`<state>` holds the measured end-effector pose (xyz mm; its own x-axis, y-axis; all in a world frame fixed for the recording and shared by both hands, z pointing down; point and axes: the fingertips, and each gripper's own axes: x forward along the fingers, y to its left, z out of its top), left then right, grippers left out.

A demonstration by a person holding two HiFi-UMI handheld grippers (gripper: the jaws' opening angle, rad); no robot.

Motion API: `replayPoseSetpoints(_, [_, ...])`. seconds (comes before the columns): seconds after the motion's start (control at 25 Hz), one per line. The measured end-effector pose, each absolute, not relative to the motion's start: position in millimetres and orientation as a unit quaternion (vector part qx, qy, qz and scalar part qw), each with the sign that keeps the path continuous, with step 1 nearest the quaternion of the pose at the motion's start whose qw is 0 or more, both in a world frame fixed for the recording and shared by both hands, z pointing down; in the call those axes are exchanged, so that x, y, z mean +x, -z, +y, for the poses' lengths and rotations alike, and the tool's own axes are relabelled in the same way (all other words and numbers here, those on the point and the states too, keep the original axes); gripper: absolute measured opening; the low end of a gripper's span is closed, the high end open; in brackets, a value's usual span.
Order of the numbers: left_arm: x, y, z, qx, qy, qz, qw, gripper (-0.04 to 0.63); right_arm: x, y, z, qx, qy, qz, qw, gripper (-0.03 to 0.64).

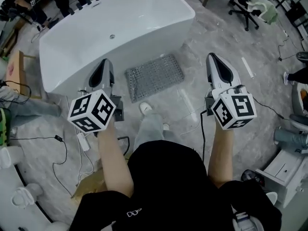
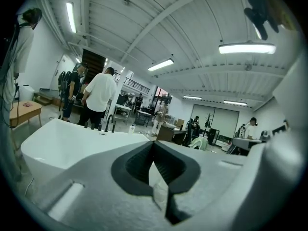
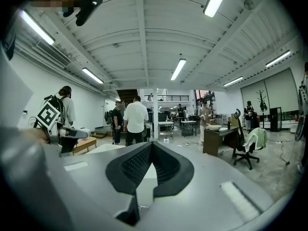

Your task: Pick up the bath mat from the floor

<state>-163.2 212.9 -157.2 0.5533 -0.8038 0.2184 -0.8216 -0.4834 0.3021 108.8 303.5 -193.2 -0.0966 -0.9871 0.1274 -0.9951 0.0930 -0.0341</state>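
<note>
My left claw (image 1: 105, 64) and right claw (image 1: 213, 59) are closed, empty. The bath mat (image 1: 155, 76) lies mid-frame on the grey floor (image 1: 216, 32), by the bathtub (image 1: 115, 28).

Tub (image 1: 120, 28) runs off the top edge, people (image 1: 61, 4) behind it too. Left hand-held gripper (image 2: 154, 143) and right hand-held gripper (image 3: 151, 143) block most of the floor (image 3: 279, 172) in their own views.

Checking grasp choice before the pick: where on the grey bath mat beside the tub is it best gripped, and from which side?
Probably the near long edge, coming from the person's side. The bath mat lies flat and thin on the floor, so only an edge can be pinched, and its far edge runs close along the bathtub.
</note>
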Motion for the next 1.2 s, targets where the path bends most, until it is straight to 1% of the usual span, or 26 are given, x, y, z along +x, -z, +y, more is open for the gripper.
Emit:
replayPoseSetpoints(0.16, [-176.6,145.6,192.5,0.849,-0.030,-0.490,0.194,-0.002,96.4,179.1,267.0,0.652,-0.067,-0.754,0.044,0.006])
replayPoseSetpoints(0.32, [-198.7,152.0,167.8,0.837,-0.039,-0.512,0.190,-0.002,74.0,182.1,221.9,0.627,-0.074,-0.774,0.041,0.006])
replayPoseSetpoints(0.48, [-215.5,135.5,141.8,0.824,-0.059,-0.526,0.200,-0.002,52.6,174.0,190.0,0.607,-0.080,-0.789,0.047,0.006])
replayPoseSetpoints(0.72, [-218.6,134.4,100.8,0.817,-0.057,-0.540,0.195,-0.002,70.1,168.1,148.2,0.610,-0.098,-0.785,0.041,0.006])
replayPoseSetpoints(0.8, [-219.0,134.4,90.1,0.818,-0.054,-0.538,0.196,-0.002,63.2,173.3,131.8,0.605,-0.090,-0.790,0.042,0.006])
replayPoseSetpoints(1.04, [-230.4,130.9,54.8,0.816,-0.048,-0.539,0.203,-0.002,33.8,170.1,88.3,0.582,-0.087,-0.806,0.064,0.006])
replayPoseSetpoints(1.2, [-251.2,116.0,35.1,0.802,-0.035,-0.552,0.223,-0.002,20.4,163.5,67.1,0.574,-0.085,-0.809,0.090,0.006])
